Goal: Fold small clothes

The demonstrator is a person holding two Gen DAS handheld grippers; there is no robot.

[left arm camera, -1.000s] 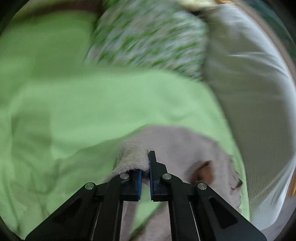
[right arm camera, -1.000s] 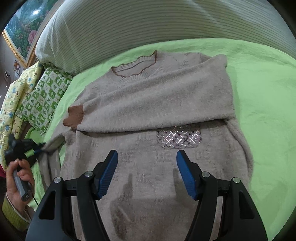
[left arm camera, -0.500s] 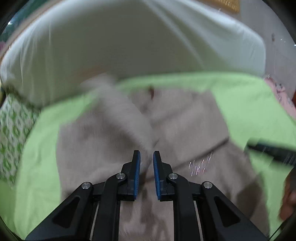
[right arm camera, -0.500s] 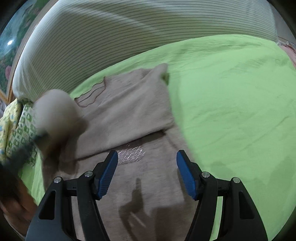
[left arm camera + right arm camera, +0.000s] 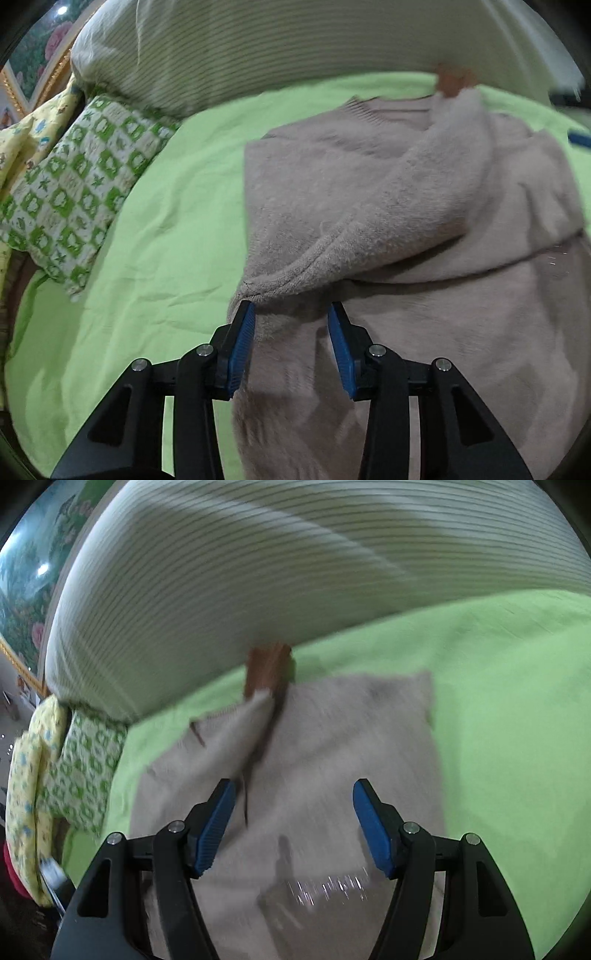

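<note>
A beige knit sweater (image 5: 424, 295) lies flat on the green bedsheet (image 5: 155, 240). One sleeve (image 5: 406, 192) is folded slantwise over its chest, and the brown cuff (image 5: 452, 79) ends up by the neckline. My left gripper (image 5: 291, 325) hovers at the lower fold of that sleeve. Its jaws are opening and its pads press on nothing. In the right wrist view the right gripper (image 5: 293, 801) stands open above the sweater (image 5: 332, 738). The brown cuff (image 5: 267, 668) lies beyond it, and a glittery patch (image 5: 328, 888) below it.
A big striped pillow (image 5: 295, 48) runs along the far edge of the bed. A green-and-white checked pillow (image 5: 81, 184) and a yellow patterned cloth (image 5: 33, 125) lie at the left. A framed picture (image 5: 33, 62) hangs behind them.
The left gripper swung the sleeve over the sweater's chest, then parted its jaws and let go. The right gripper moved up along the sweater, still open.
</note>
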